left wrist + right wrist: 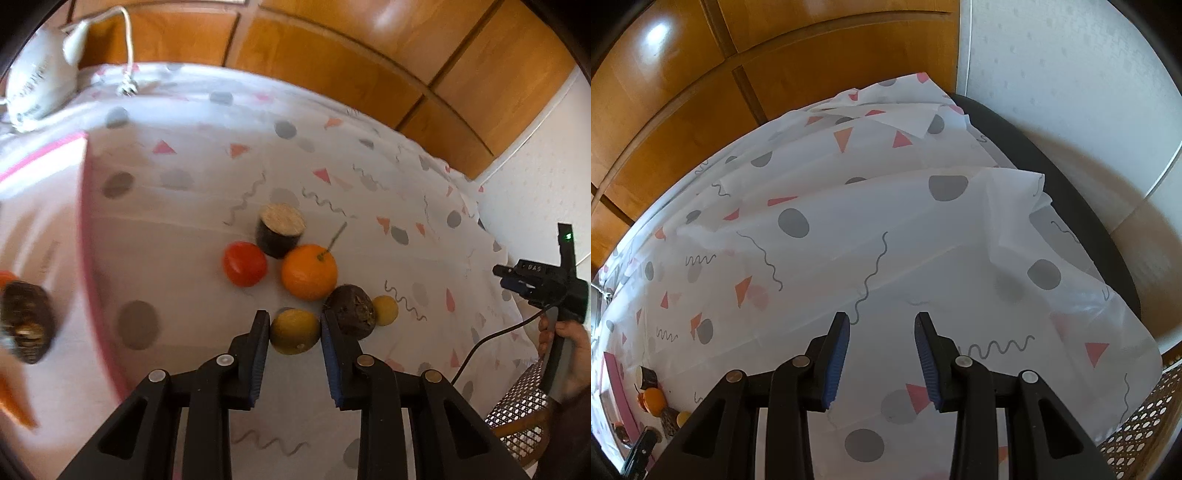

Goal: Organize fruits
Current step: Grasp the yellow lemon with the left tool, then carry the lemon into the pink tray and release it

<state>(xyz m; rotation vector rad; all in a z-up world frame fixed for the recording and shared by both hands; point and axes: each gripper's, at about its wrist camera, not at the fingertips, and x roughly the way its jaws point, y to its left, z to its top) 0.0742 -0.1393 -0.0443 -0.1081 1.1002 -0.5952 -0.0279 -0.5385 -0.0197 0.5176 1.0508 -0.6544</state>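
Left wrist view: the left claw is clamped on a yellow-green fruit, its blue pads pressed to either side, apparently the pick chosen to begin sorting. Just right of the claw a dark brown fruit touches the right finger, with a small yellow fruit beyond it. Ahead of the claw sit an orange, a red tomato and a dark cut piece, bunched on the patterned cloth. Far to the claw's left stands a pink-rimmed container (the likely destination), already holding something dark. The right claw, jaws apart and empty, hangs over bare cloth, clear of the pick.
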